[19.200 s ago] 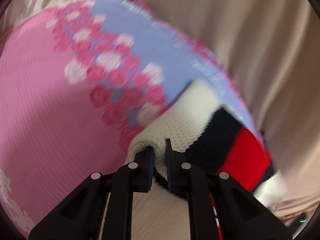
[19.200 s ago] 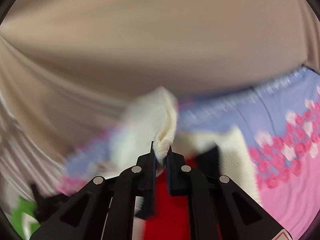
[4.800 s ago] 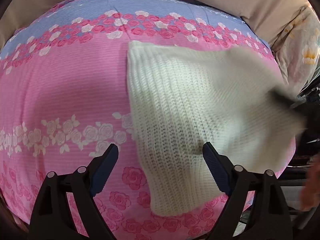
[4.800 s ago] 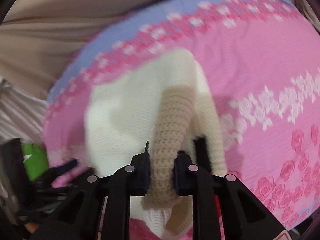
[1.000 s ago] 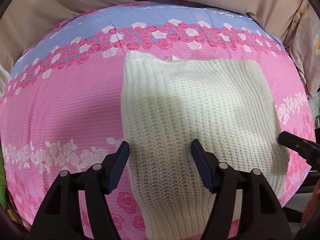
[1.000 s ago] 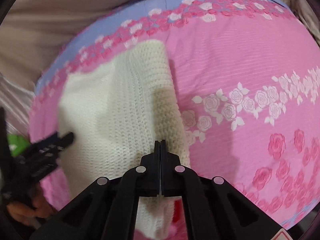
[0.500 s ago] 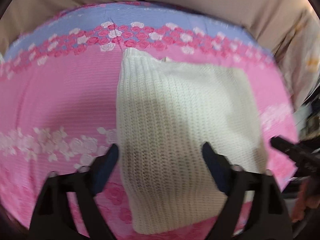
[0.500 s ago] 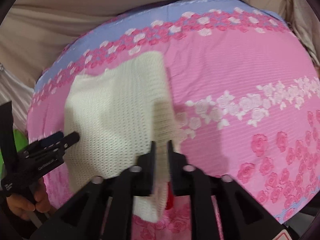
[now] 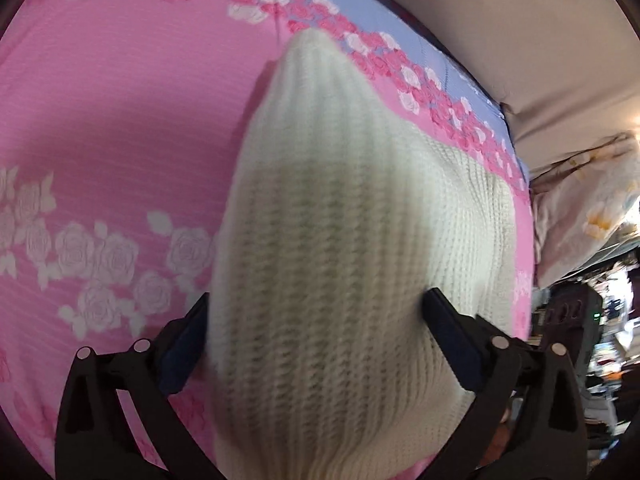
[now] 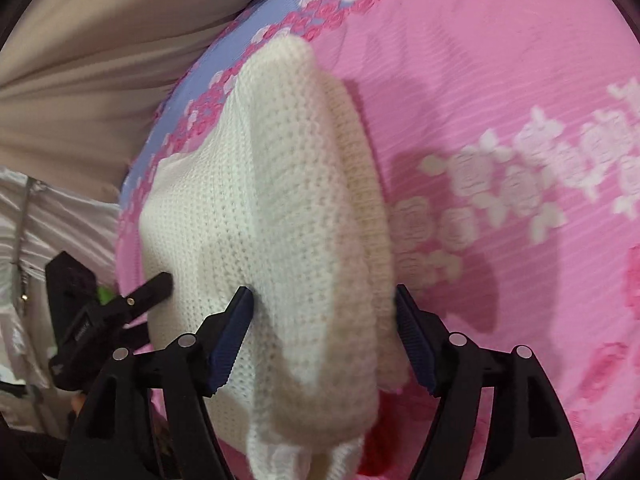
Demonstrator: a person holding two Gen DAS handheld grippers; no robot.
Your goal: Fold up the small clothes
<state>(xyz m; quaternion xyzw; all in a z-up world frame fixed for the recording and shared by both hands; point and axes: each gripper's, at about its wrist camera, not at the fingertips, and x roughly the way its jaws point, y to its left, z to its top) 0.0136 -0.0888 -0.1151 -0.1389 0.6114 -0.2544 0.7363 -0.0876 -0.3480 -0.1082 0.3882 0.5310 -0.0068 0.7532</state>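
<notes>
A folded cream knit sweater (image 9: 352,240) lies on the pink rose-print bedsheet (image 9: 100,120). My left gripper (image 9: 316,320) is open, its jaws spread wide to either side of the sweater's near left edge. The sweater also shows in the right wrist view (image 10: 280,208), with a bit of red (image 10: 376,456) peeking out at its near edge. My right gripper (image 10: 324,328) is open, its jaws spread around the sweater's near right edge. The left gripper also shows in the right wrist view (image 10: 148,284), one finger touching the sweater's left side.
The sheet has a blue band with pink roses (image 9: 400,64) along its far edge, against beige fabric (image 9: 520,20). A floral pillow (image 9: 580,216) and clutter (image 9: 608,320) sit at the right. White fabric (image 10: 48,216) hangs left in the right wrist view.
Both grippers have moved down and in close to the sweater. My right gripper has opened wide from nearly shut. The left gripper stays open.
</notes>
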